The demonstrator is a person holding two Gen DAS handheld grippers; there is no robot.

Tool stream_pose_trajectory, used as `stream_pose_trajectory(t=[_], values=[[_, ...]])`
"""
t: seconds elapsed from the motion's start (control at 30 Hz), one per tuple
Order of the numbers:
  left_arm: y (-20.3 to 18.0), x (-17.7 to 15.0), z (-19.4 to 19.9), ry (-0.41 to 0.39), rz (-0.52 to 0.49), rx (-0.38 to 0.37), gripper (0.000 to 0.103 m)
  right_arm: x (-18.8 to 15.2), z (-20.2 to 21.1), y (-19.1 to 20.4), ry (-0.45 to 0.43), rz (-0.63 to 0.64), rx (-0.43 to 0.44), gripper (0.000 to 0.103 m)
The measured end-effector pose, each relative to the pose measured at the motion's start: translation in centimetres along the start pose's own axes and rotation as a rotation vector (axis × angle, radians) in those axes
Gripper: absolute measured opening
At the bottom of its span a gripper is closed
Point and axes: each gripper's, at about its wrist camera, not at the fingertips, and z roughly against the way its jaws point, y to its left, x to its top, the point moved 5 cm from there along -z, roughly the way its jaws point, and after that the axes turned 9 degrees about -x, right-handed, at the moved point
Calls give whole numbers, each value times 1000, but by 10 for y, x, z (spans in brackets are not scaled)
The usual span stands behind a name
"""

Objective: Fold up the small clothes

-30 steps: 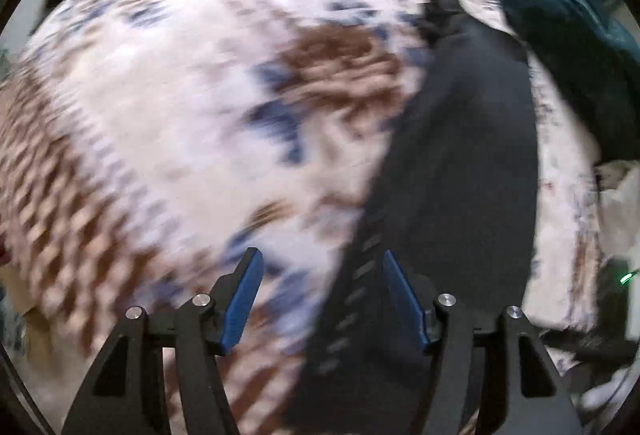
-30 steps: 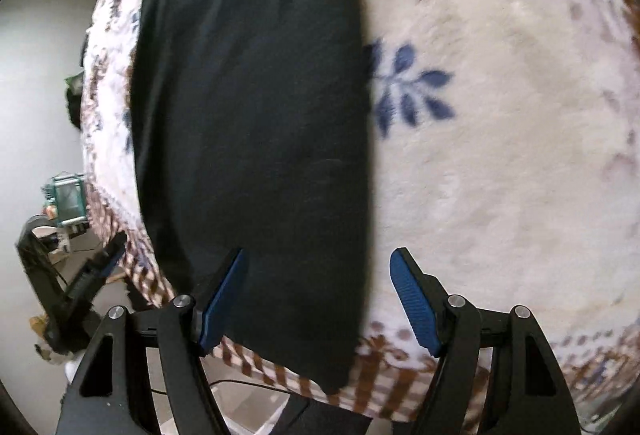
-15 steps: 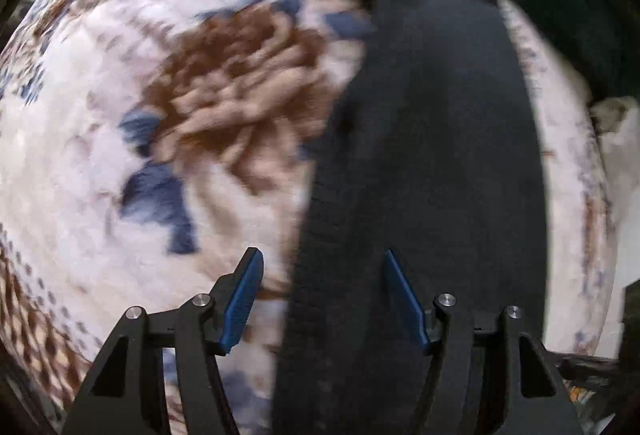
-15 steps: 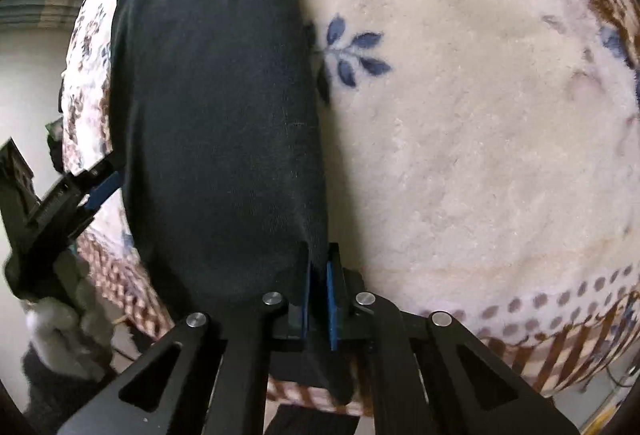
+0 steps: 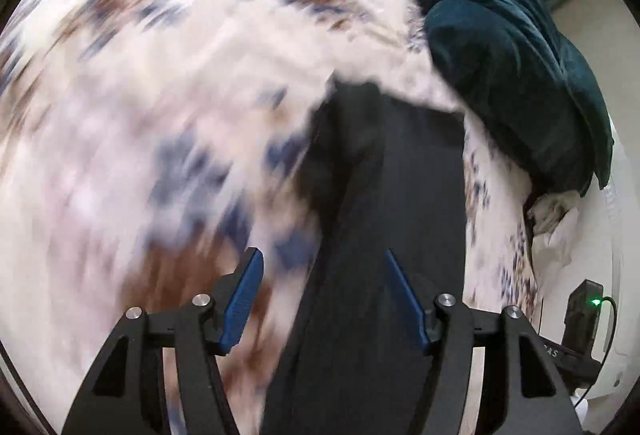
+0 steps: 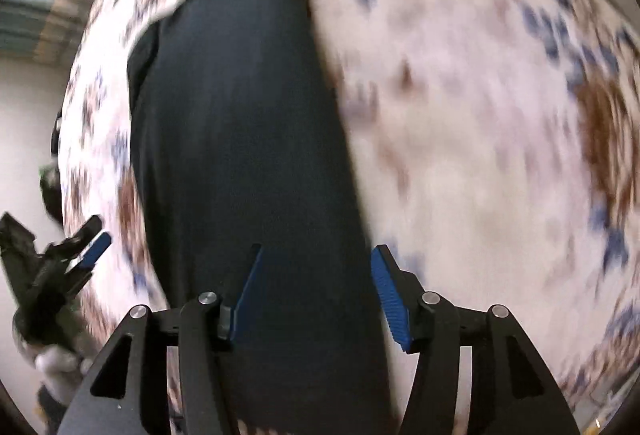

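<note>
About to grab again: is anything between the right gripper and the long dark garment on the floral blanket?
Nothing visible. The right gripper, its jaws just reopened and empty, hangs directly over the long dark garment, which lies bare on the fleecy floral blanket.

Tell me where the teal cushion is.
In the left wrist view the teal cushion sits at upper right, on the floral blanket, just beyond the far end of the black garment.
</note>
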Motion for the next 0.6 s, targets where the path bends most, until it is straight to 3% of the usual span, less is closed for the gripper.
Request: stream_pose_trajectory(t=[0.17, 0.2, 0.23, 0.27, 0.33, 0.47, 0.53, 0.6], values=[[-8, 75, -62, 24, -28, -37, 60, 97, -12, 24, -101, -63, 22, 57], [-4, 87, -79, 37, -25, -17, 59, 120, -14, 28, -119, -79, 30, 57], [-2, 92, -92, 49, -35, -12, 43, 131, -14, 30, -130, -83, 36, 57], [1, 97, -107, 67, -57, 7, 12, 146, -16, 33, -142, -86, 42, 57], [-1, 97, -122, 85, -115, 45, 5, 166, -21, 43, -166, -89, 35, 57], [-14, 96, -117, 38, -241, 65, 4, 191, -36, 63, -165, -68, 8, 57], [2, 105, -129, 76, -195, 71, 5, 194, -41, 63, -159, -58, -2, 57], [13, 108, -132, 110, -111, 21, 6, 195, -47, 63, -153, -50, -10, 57]])
